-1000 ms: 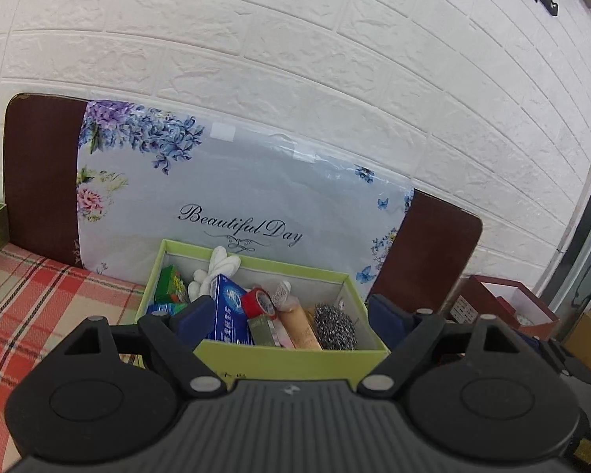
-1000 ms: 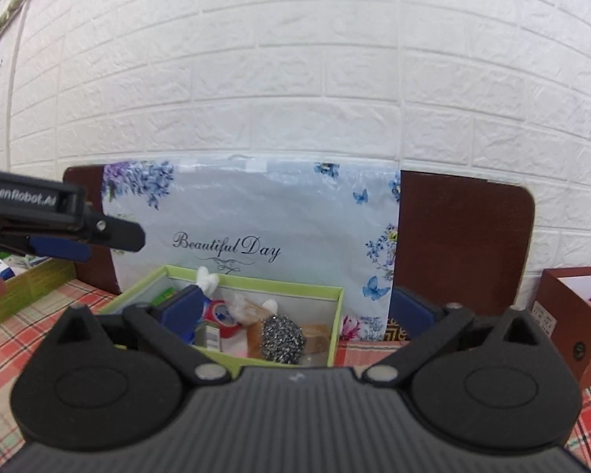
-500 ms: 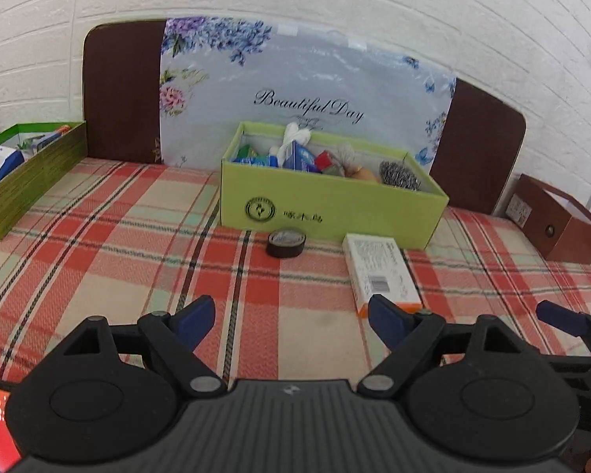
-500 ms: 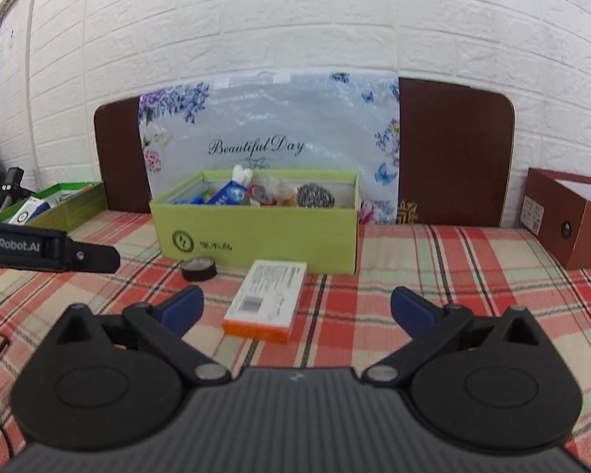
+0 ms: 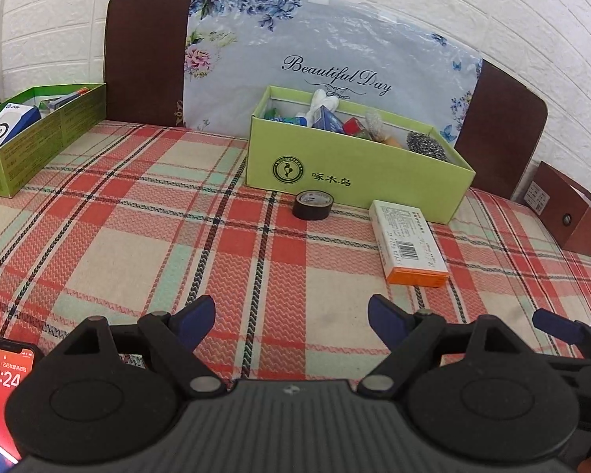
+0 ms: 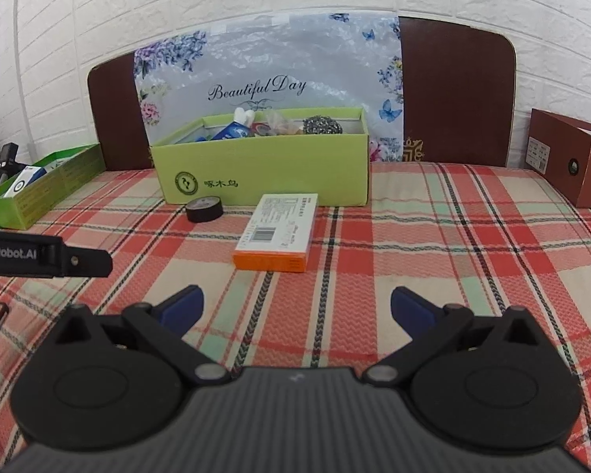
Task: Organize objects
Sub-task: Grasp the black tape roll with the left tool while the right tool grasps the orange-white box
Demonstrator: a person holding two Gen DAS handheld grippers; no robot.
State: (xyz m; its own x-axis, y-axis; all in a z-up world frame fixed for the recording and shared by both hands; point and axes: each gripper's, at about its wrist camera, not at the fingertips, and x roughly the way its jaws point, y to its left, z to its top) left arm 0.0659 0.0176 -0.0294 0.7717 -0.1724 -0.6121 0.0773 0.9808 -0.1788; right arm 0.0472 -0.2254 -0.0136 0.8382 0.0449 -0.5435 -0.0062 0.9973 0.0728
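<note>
A light green box (image 5: 358, 173) (image 6: 264, 169) full of small items stands at the back of the plaid tablecloth. In front of it lie a black tape roll (image 5: 313, 205) (image 6: 204, 209) and a white and orange carton (image 5: 407, 242) (image 6: 277, 232). My left gripper (image 5: 291, 321) is open and empty, low over the cloth, well short of the roll. My right gripper (image 6: 297, 309) is open and empty, a little short of the carton. The right gripper's fingertip (image 5: 559, 327) shows at the right edge of the left wrist view.
A darker green box (image 5: 27, 134) (image 6: 39, 189) with a blue and white pack stands at the far left. A brown box (image 5: 571, 213) (image 6: 571, 157) stands at the far right. A lit phone (image 5: 0, 378) lies at the near left. A floral board leans on the brick wall.
Both grippers have pulled back from above the green box and dropped low over the cloth. The tape roll and the carton have come into view. Both stay open.
</note>
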